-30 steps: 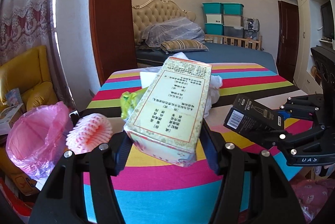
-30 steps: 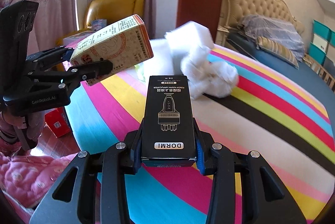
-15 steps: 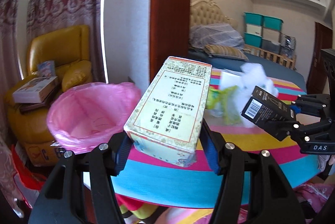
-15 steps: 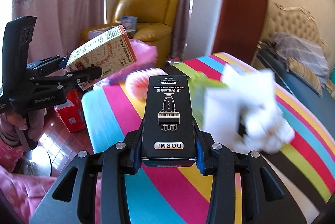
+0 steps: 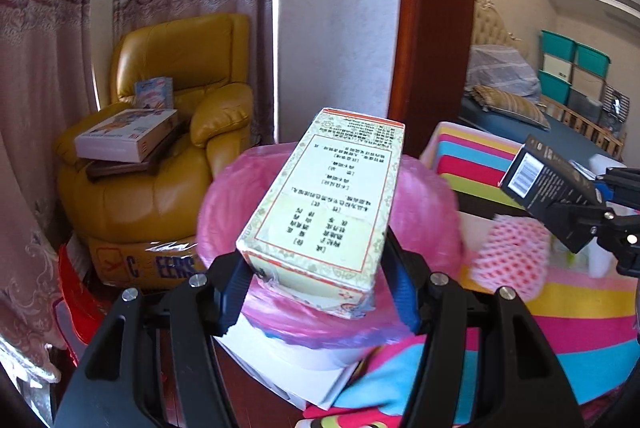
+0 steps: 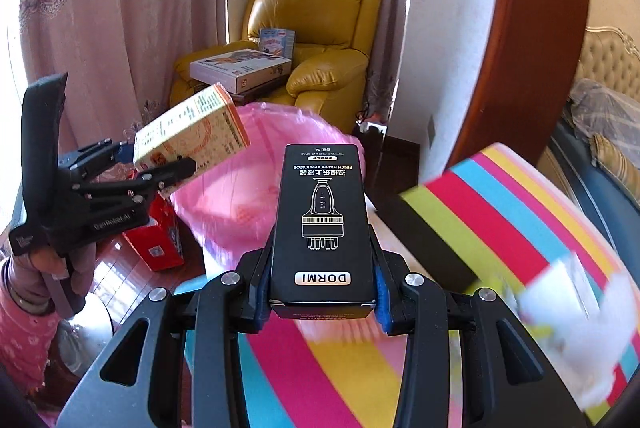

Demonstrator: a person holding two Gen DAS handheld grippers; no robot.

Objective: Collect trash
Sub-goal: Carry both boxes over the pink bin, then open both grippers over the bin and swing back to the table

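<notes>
**Two boxes held over the pink bag**

The left gripper (image 5: 320, 284) pinches a cream carton (image 5: 326, 204) by its near end, the carton angled up and forward directly above the open mouth of the pink trash bag (image 5: 240, 196). To the right of the bag, the right gripper (image 6: 320, 292) clamps a black DORMI box (image 6: 322, 224) level between its fingers, just short of the bag's rim and over the striped table (image 6: 520, 212). A pink foam net (image 5: 516, 256) lies on the table beside the bag; a yellow armchair (image 5: 172, 164) stands behind it.
</notes>
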